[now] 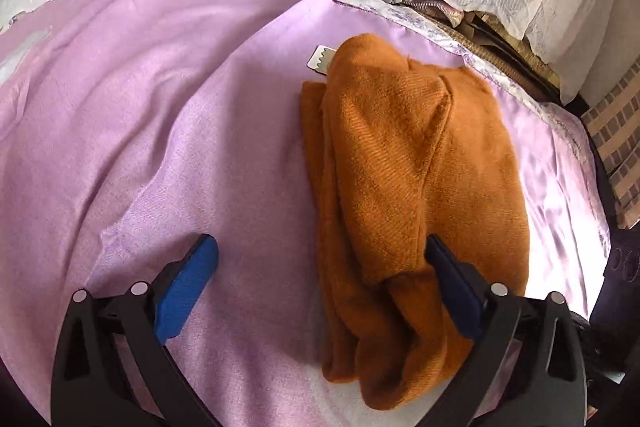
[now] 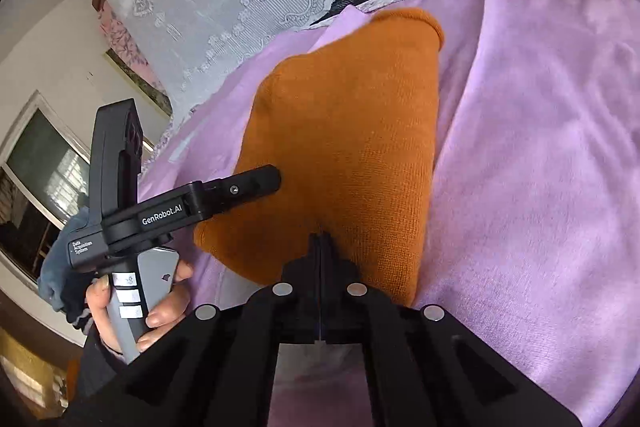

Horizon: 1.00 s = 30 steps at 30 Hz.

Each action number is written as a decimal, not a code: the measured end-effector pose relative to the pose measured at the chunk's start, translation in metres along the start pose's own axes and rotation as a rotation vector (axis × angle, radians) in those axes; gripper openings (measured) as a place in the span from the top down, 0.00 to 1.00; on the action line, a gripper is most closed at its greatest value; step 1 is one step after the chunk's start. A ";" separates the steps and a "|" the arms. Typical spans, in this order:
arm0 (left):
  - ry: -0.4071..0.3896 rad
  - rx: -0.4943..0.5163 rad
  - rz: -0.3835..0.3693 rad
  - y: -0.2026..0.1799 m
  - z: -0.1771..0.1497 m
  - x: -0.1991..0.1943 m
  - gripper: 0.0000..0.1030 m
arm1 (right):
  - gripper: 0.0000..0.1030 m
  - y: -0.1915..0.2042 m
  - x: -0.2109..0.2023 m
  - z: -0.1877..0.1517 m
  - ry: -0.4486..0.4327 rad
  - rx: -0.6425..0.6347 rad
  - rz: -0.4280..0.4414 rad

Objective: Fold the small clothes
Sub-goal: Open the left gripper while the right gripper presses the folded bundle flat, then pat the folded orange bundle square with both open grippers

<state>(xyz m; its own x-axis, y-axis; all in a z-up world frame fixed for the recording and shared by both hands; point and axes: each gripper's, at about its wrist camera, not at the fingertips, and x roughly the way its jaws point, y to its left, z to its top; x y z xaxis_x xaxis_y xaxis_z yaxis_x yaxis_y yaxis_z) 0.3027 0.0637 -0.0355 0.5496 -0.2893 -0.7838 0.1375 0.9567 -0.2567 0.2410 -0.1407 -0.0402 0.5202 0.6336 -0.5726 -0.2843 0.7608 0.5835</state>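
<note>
Two claws bracket one orange knit garment point(image 1: 404, 195) lying on the lilac sheet point(image 1: 120, 107). The left claw point(image 1: 320, 255) gapes wide, empty, the garment's edge between its pads toward three o'clock. The garment's long axis runs six to twelve. The right claw point(image 2: 320, 239), jaws pressed together, tips against the near hem at twelve o'clock, looks nearer. Only the right view shows the person's hand point(image 2: 140, 307); only the left shows the white tag point(image 1: 320, 59).
</note>
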 end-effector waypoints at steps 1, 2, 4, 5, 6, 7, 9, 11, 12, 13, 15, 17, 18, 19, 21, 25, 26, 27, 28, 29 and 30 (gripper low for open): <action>-0.002 -0.003 -0.003 0.001 0.000 -0.001 0.04 | 1.00 -0.004 -0.002 0.002 0.006 0.036 0.023; -0.001 -0.010 -0.012 0.003 0.001 -0.001 0.04 | 1.00 -0.007 -0.004 0.002 0.003 0.057 0.034; -0.005 -0.034 -0.032 0.007 0.001 -0.004 0.04 | 1.00 -0.007 -0.008 -0.003 -0.015 0.057 0.050; -0.016 -0.049 -0.040 0.010 0.002 -0.008 0.04 | 1.00 -0.007 -0.011 -0.006 -0.022 0.058 0.056; -0.035 -0.064 -0.048 0.012 0.003 -0.014 0.05 | 1.00 -0.005 -0.015 -0.008 -0.027 0.063 0.057; -0.055 -0.078 -0.057 0.014 0.006 -0.020 0.05 | 1.00 -0.002 -0.020 -0.008 -0.037 0.066 0.059; -0.095 -0.104 -0.085 0.018 0.013 -0.032 0.06 | 0.97 0.006 -0.031 -0.004 -0.072 0.047 0.049; -0.110 -0.114 -0.114 0.019 0.021 -0.038 0.06 | 0.95 0.014 -0.039 0.005 -0.117 0.027 0.035; -0.112 -0.112 -0.121 0.018 0.025 -0.038 0.06 | 0.94 0.016 -0.041 0.011 -0.129 0.024 0.039; -0.109 -0.108 -0.126 0.015 0.029 -0.036 0.06 | 0.94 0.017 -0.040 0.018 -0.137 0.027 0.042; -0.089 -0.090 -0.123 0.009 0.036 -0.027 0.06 | 0.94 0.014 -0.034 0.030 -0.147 0.039 0.028; -0.071 -0.054 -0.102 0.001 0.043 -0.015 0.06 | 0.95 0.011 -0.025 0.043 -0.163 0.051 0.025; -0.063 -0.039 -0.091 -0.002 0.045 -0.008 0.06 | 0.95 0.008 -0.019 0.049 -0.167 0.065 0.031; -0.054 -0.031 -0.084 -0.004 0.048 -0.001 0.06 | 0.95 0.004 -0.014 0.056 -0.169 0.081 0.038; -0.026 -0.037 -0.080 -0.002 0.051 0.015 0.06 | 0.95 -0.005 0.000 0.068 -0.165 0.102 0.037; 0.038 -0.054 -0.088 0.006 0.053 0.037 0.04 | 1.00 -0.034 0.031 0.082 -0.121 0.151 0.027; 0.033 -0.037 -0.071 0.004 0.053 0.037 0.04 | 1.00 -0.041 0.034 0.081 -0.116 0.169 0.058; 0.027 -0.023 -0.057 0.001 0.052 0.037 0.04 | 1.00 -0.045 0.034 0.081 -0.116 0.185 0.082; 0.021 -0.012 -0.045 -0.001 0.051 0.037 0.04 | 1.00 -0.046 0.033 0.080 -0.116 0.198 0.091; 0.014 -0.005 -0.039 -0.002 0.050 0.036 0.04 | 1.00 -0.045 0.031 0.079 -0.121 0.197 0.089; 0.008 -0.006 -0.039 -0.002 0.049 0.034 0.04 | 1.00 -0.043 0.029 0.078 -0.130 0.185 0.083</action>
<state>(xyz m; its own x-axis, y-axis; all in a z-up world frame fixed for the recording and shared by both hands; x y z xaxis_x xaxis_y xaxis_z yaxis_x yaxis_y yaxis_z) 0.3617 0.0538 -0.0338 0.5370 -0.3267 -0.7777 0.1534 0.9444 -0.2907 0.3310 -0.1662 -0.0369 0.6043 0.6600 -0.4463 -0.1839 0.6606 0.7279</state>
